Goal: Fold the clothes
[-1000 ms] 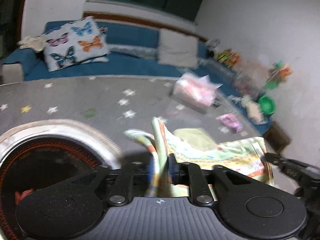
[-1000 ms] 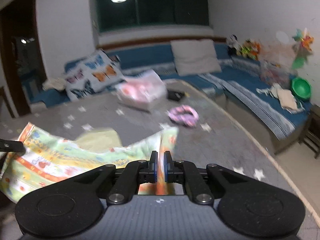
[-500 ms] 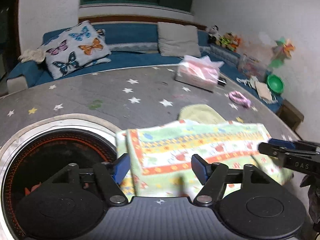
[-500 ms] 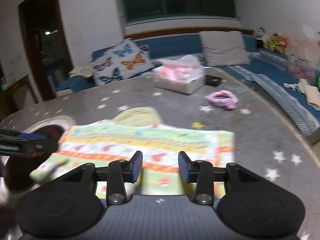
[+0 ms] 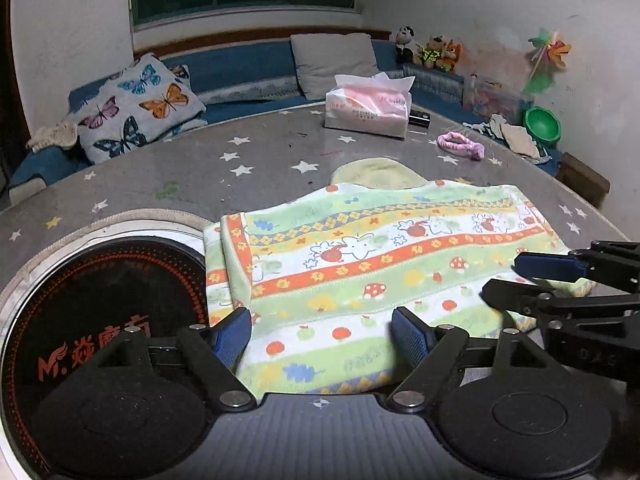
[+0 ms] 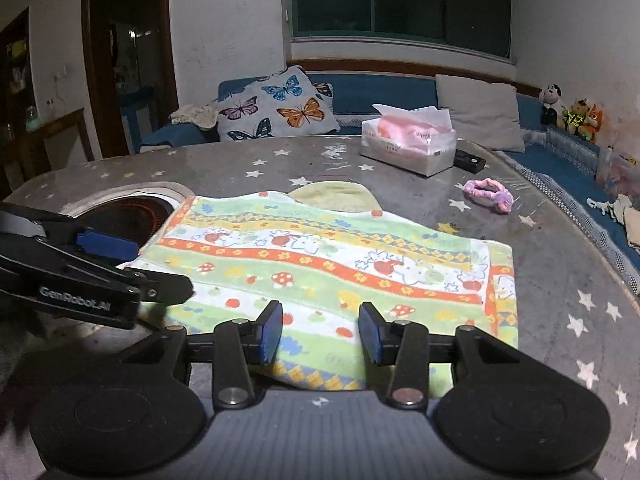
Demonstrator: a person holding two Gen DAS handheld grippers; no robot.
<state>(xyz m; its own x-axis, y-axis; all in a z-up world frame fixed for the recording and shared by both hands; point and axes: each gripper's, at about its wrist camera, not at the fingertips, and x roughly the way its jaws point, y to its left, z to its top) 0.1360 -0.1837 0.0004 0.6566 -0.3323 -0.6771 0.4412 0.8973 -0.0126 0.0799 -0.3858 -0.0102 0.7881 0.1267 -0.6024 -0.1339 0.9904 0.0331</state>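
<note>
Where the left wrist camera looks down its own fingers, the left gripper (image 5: 321,336) has its jaws opening, blue pads clear of the fabric and grasping nothing. Folded green, orange and white printed cloth (image 5: 360,264) lies flat on the grey star-patterned round table (image 5: 200,168), its left edge over the rim of the black inset cooktop (image 5: 92,312). A pale yellow cloth piece (image 5: 376,174) shows at its far edge. The right gripper (image 5: 532,280) enters at right, above the cloth's right end. Far: pink tissue pack (image 5: 368,110), pink hair band (image 5: 460,145), butterfly cushion (image 5: 140,106).

In the right wrist view, the right gripper (image 6: 320,334) is likewise opening, released, the cloth (image 6: 340,264) lying below and between its pads. The left gripper (image 6: 120,264) sits at left, over the cloth's near left corner.
</note>
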